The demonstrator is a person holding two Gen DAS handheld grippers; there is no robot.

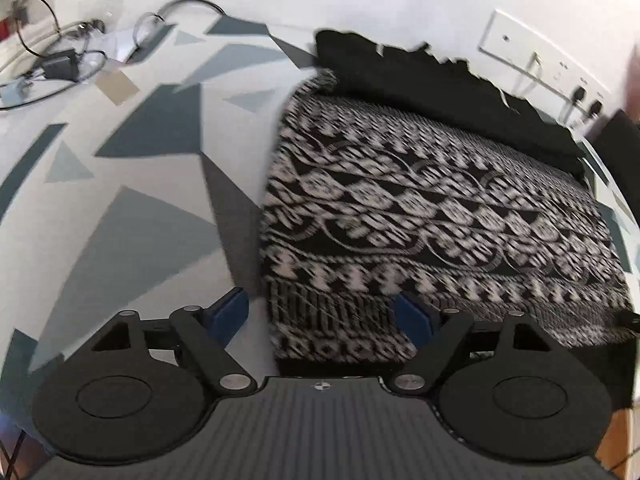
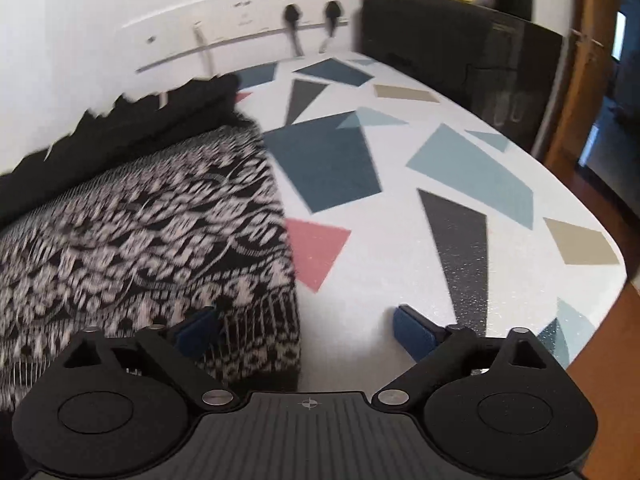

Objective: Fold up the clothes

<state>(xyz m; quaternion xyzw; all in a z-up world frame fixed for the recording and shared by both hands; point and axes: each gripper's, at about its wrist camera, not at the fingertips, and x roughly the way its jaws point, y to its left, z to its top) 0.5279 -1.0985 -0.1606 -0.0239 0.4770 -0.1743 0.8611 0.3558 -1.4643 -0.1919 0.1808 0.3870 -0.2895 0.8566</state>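
Between both grippers' spread fingers (image 1: 230, 308) lie the patterned garment's (image 1: 420, 208) near corners.

The left gripper (image 1: 323, 314) stood wide open, straddling the near left corner of the folded black-and-white patterned garment (image 1: 432, 216); a black garment (image 1: 452, 88) lay beyond it.

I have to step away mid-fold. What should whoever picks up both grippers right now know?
Left gripper: fingers open, straddling the near left corner of the patterned black-and-white garment, not clamped.
Right gripper: fingers open, straddling the near right corner, not clamped.
Garment lies as a flat rectangle on the geometric-print table, a black garment behind it by the wall.
Done: folded to a rectangle.
Left: probably grip both near corners and fold toward the wall.
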